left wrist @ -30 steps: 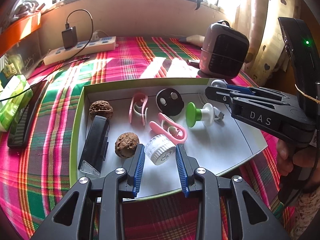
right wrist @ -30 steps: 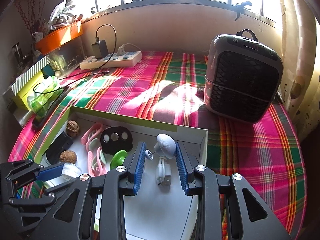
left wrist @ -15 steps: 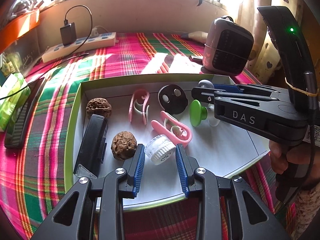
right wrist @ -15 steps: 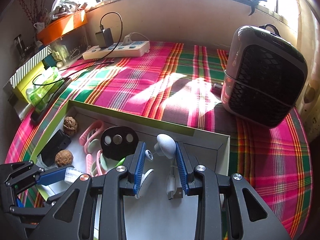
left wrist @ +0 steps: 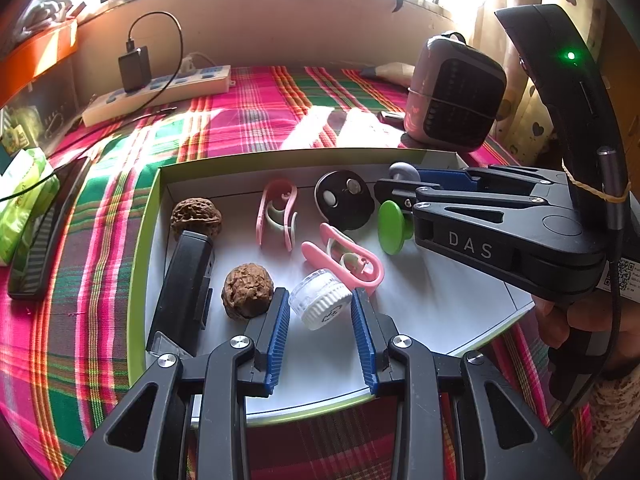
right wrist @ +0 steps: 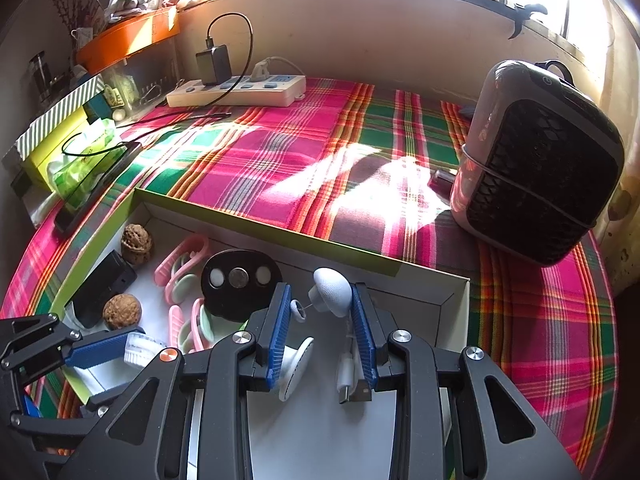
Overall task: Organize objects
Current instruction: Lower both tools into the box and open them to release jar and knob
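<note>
A shallow white box with a green rim (left wrist: 152, 216) lies on a plaid cloth. It holds two walnuts (left wrist: 248, 294), two pink clips (left wrist: 276, 216), a black disc (left wrist: 344, 200), a black oblong case (left wrist: 186, 288) and a green-headed knob (left wrist: 394, 228). My left gripper (left wrist: 320, 296) is shut on a small clear jar with a white cap (left wrist: 320, 300), tilted just above the box floor. My right gripper (right wrist: 319, 292) is shut on a white oval piece (right wrist: 332, 290) over the box's far right part. A white cable with a USB plug (right wrist: 352, 380) hangs below it.
A grey and black heater (right wrist: 536, 164) stands right of the box. A power strip with a charger (right wrist: 236, 88) lies by the back wall. A phone (left wrist: 32, 248) and a green packet (left wrist: 20, 192) lie left of the box. A hand (left wrist: 580, 320) grips the right tool.
The right gripper has moved a little left and down over the box with the oval piece, now covering the knob's white part. The left gripper and jar have stayed put.
</note>
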The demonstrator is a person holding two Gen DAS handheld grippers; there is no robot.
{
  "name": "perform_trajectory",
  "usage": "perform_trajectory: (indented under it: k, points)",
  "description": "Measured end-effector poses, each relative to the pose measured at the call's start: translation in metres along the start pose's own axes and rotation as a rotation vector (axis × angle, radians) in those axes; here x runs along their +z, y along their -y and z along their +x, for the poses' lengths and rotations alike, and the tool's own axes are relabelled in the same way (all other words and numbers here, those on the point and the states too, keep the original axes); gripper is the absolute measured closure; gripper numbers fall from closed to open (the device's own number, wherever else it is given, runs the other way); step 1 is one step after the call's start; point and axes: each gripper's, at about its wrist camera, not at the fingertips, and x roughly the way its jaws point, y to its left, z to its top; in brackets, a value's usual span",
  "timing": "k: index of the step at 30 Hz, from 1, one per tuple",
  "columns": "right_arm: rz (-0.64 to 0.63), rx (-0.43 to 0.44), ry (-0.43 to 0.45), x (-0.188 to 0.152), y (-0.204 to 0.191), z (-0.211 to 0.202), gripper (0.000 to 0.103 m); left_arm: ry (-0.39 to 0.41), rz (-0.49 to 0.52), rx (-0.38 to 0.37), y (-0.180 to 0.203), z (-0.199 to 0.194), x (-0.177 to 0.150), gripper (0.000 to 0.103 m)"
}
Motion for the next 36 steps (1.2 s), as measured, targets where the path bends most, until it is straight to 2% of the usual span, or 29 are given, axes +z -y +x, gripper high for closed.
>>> perform_trajectory:
  k: [19,23,30,34,36]
  points:
    - [-0.024,-0.018,-0.006,-0.0005,-0.0041,0.0017,0.07,0.0,0.002,0.001,0.0004,0.0003,-0.0001,0.073]
    - [-0.018,-0.017,-0.006,-0.0006,-0.0045,0.0014,0.065,-0.001,0.002,0.003,-0.0001,0.0001,-0.0002,0.073]
    - [-0.009,-0.014,-0.005,-0.0016,-0.0037,0.0006,0.064,-0.001,0.001,0.004,-0.0005,0.0005,-0.0004,0.069]
    - [-0.001,-0.007,0.0,-0.0024,-0.0043,-0.0008,0.055,-0.001,-0.013,0.007,-0.0013,-0.0005,-0.0007,0.069]
    - [0.003,-0.006,0.004,-0.0026,-0.0047,-0.0022,0.055,-0.001,-0.013,0.008,-0.0015,-0.0012,-0.001,0.069]
